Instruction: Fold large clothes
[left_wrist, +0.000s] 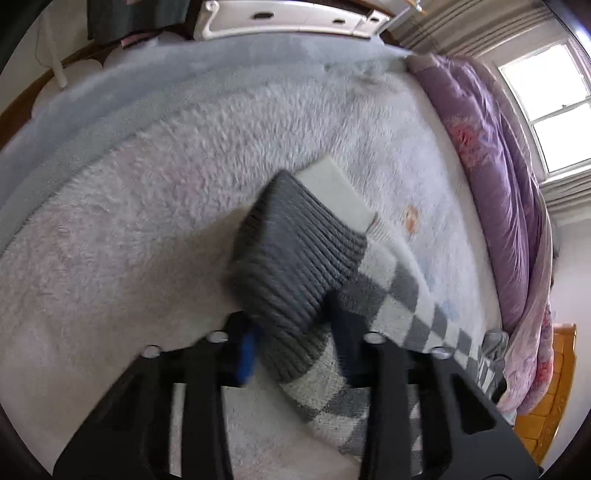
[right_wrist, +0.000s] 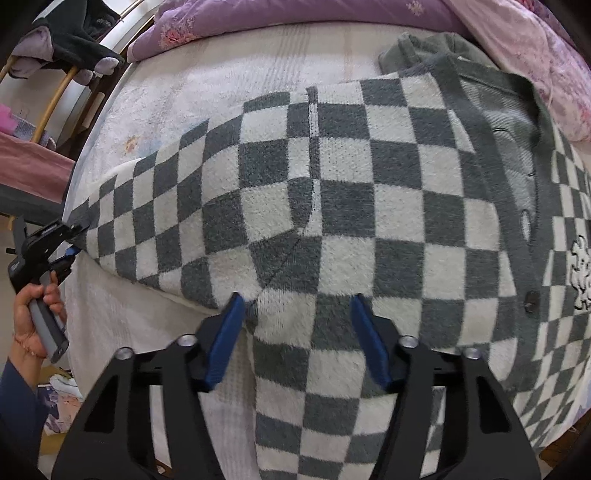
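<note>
Across the lower centre of the left wrist view, your left gripper (left_wrist: 295, 354) stands narrowed on the grey ribbed cuff (left_wrist: 291, 258) of the cardigan (right_wrist: 332, 206), which lies spread over the bed (left_wrist: 184, 184); blur hides whether the pads truly bite. Low in the right wrist view, your right gripper (right_wrist: 299, 339) stands half-wide, its fingers (right_wrist: 225, 339) astride the sleeve where it joins the body, not yet pinching. Judged step: seizing the sleeve for its first fold. Next, close the right, then carry the cuff inward. No containers appear.
</note>
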